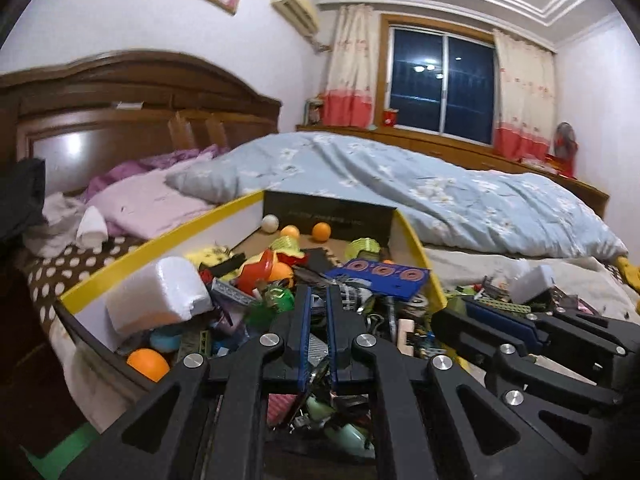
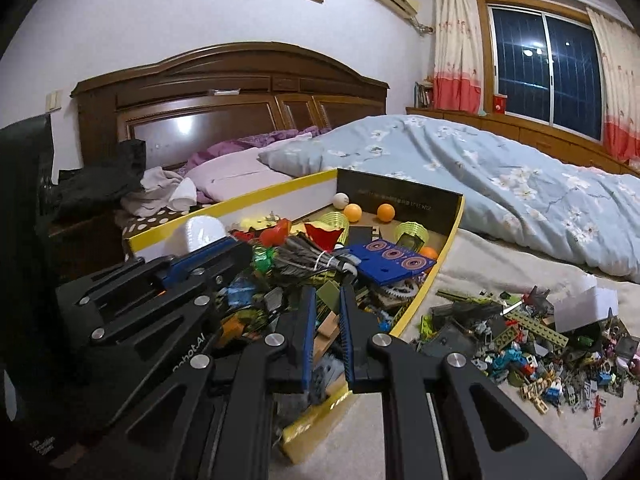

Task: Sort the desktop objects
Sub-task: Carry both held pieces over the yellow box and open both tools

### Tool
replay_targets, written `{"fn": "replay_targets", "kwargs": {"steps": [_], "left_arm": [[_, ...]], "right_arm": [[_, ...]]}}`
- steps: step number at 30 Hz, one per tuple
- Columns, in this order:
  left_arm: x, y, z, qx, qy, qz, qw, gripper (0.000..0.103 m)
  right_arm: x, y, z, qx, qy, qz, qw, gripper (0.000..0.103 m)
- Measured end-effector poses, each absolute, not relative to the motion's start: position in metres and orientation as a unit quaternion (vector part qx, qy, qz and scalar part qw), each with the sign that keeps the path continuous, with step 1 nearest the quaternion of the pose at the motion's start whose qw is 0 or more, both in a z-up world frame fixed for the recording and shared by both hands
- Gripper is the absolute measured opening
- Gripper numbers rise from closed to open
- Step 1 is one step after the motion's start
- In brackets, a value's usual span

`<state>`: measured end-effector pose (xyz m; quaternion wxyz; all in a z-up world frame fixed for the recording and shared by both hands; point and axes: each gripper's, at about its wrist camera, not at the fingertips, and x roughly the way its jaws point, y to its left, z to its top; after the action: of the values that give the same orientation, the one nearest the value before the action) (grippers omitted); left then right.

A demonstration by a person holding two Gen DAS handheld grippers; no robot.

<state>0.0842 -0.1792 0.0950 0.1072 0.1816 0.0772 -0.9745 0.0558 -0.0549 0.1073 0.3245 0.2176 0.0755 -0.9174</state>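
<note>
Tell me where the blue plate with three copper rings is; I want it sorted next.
In both views, the blue plate lies atop the clutter in the yellow-rimmed box, near its right wall, just ahead of both grippers.

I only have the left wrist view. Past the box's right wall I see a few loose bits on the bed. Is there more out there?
Observer: Yes, a wide pile of small bricks spreads over the sheet there.
Operator: Is my right gripper holding anything?
Observer: No, the right gripper has nothing between its nearly closed fingers.
Operator: Where does it point?
Observer: At the clutter inside the yellow-rimmed box, near that right wall.
</note>
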Motion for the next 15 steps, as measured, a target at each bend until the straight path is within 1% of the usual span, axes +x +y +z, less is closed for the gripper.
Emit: {"fn": "replay_targets", "kwargs": {"steps": [3, 9, 15], "left_arm": [[0.076, -0.182, 0.090, 0.198, 0.083, -0.969, 0.119, 0.008], [0.066, -0.185, 0.082, 0.218, 0.061, -0.963, 0.150, 0.008], [0.057, -0.192, 0.069, 0.243, 0.078, -0.955, 0.148, 0.008]], "right_arm": [[0.044, -0.060, 0.103, 0.230, 0.078, -0.912, 0.331, 0.011], [0.025, -0.064, 0.088, 0.256, 0.061, -0.903, 0.341, 0.011], [0.013, -0.073, 0.077, 0.281, 0.073, -0.897, 0.335, 0.011]]}}
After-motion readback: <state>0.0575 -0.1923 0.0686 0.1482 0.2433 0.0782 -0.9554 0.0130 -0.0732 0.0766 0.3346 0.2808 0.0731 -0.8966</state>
